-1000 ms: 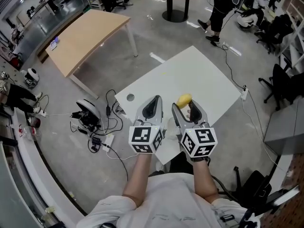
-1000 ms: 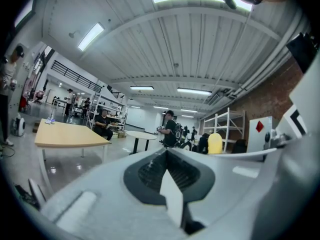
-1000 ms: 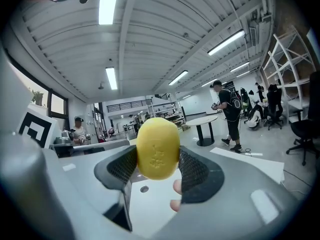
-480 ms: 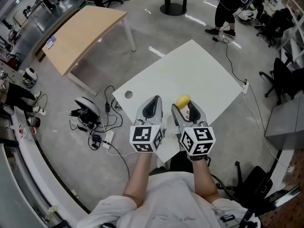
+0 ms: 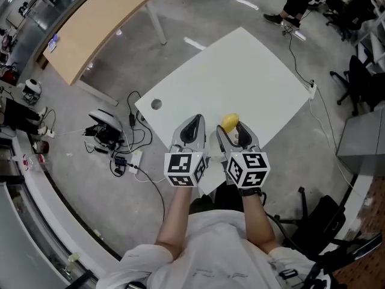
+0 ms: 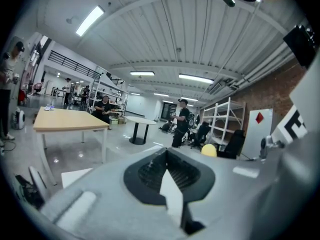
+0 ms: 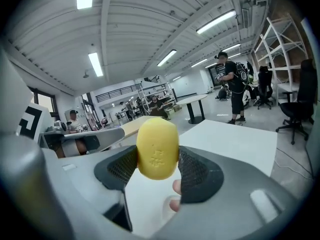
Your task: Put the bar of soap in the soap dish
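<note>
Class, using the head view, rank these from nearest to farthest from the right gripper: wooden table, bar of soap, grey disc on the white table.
1. Bar of soap, held between the right gripper's jaws.
2. Grey disc, to its left on the white table.
3. Wooden table, far upper left.

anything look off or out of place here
One thing: the right gripper is shut on the yellow soap above the white table, yet no soap dish can be made out on it in the head view. Nothing looks spilled or damaged.
</note>
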`<state>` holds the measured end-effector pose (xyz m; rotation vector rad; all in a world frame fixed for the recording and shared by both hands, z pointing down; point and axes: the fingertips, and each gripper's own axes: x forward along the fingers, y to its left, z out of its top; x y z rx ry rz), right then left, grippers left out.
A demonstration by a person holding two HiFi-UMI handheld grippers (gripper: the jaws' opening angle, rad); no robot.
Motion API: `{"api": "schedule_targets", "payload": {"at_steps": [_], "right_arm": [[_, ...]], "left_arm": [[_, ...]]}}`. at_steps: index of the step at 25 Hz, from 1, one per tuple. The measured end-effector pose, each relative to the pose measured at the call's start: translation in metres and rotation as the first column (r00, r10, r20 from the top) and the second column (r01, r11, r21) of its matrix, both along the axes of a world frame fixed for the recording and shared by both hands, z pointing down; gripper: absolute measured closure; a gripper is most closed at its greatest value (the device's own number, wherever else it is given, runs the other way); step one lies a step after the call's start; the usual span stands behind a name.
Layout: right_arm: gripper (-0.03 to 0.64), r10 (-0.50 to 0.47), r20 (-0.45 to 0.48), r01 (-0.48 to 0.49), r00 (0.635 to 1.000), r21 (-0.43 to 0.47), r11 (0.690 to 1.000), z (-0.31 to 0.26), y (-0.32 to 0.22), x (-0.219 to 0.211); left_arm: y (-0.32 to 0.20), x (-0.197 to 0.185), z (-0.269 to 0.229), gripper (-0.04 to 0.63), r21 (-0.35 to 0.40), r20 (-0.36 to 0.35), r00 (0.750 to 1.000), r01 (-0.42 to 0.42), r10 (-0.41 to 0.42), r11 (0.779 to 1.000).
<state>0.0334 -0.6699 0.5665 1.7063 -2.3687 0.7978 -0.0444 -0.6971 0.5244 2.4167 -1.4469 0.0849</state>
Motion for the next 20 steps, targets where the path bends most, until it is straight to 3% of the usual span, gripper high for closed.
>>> {"api": "schedule_targets", "payload": {"at_steps": [8, 13, 20], "right_arm": [[0.354, -0.014, -0.024, 0.011, 1.0, -0.131, 0.991, 0.065, 0.01, 0.0], [0.353, -0.036, -0.049, 0.024, 0.998, -0.225, 0.974, 0.107, 0.021, -0.004], [0.354, -0.089, -0.093, 0.055, 0.992, -0.32, 0.946, 0.158, 0.035, -0.015]], "left_arm": [[0.001, 0.007, 0.047, 0.595, -0.086, 0.003, 1.0, -0.005, 0.006, 0.996], [0.008, 0.001, 0.088, 0.595, -0.173, 0.013, 1.0, 0.01, -0.008, 0.985], [0.01, 0.005, 0.113, 0.595, -0.224, 0.014, 1.0, 0.009, -0.007, 0.974]]}}
